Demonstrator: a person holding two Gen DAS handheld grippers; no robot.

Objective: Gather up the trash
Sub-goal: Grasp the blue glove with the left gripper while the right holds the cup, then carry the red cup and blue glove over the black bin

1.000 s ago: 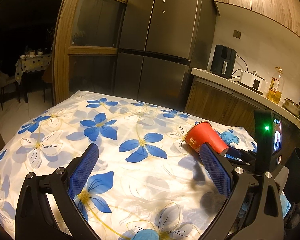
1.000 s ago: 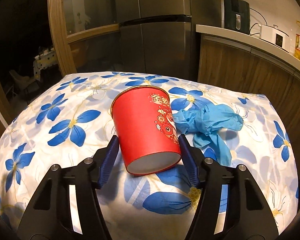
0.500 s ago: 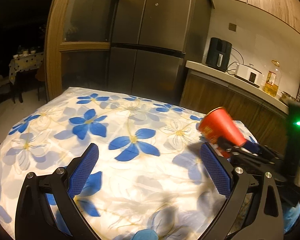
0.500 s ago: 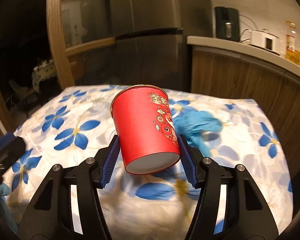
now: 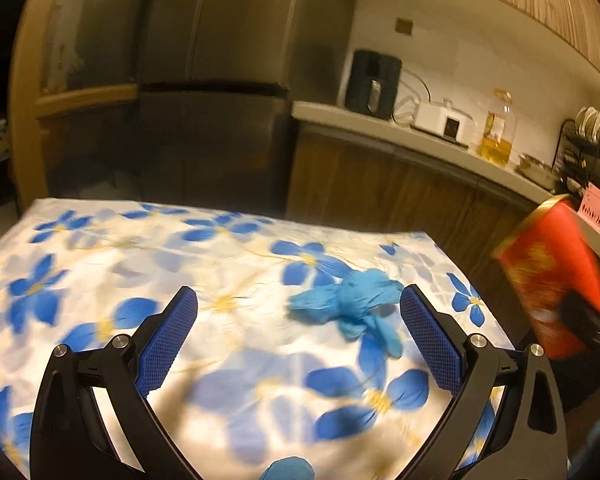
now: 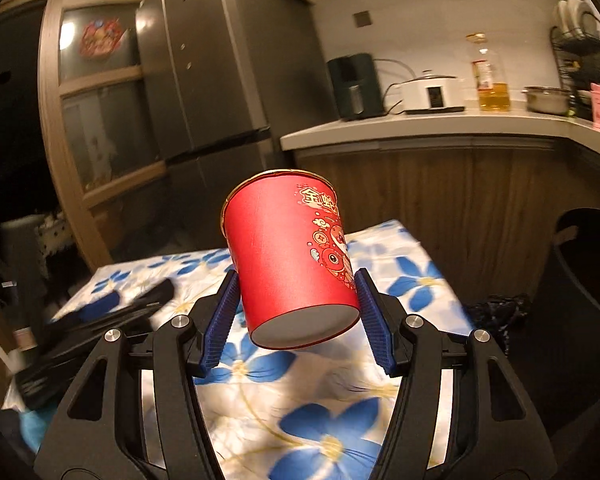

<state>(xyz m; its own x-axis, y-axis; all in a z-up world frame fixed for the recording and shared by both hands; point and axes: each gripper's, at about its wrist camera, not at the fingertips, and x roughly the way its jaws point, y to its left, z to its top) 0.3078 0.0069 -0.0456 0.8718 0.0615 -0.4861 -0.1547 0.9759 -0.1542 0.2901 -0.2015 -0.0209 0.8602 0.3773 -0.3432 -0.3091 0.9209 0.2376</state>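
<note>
A red paper cup with gold print hangs in the air above the floral tablecloth. My right gripper is shut on it, with a blue pad against each side near its base. In the left wrist view the same cup shows blurred at the right edge, past the table. A crumpled blue glove lies on the cloth, just ahead of my left gripper and close to its right finger. That gripper is open, with nothing between its pads. It also appears as a dark blurred shape low over the table.
A black bin stands open on the floor right of the table, with a dark cloth beside it. A wooden counter behind carries an air fryer, a cooker and an oil bottle. A tall fridge stands beyond the table's far edge.
The right gripper lifted the cup off the cloth and swung it right, off the table's side. The left gripper moved right, and the blue glove now lies in front of it.
</note>
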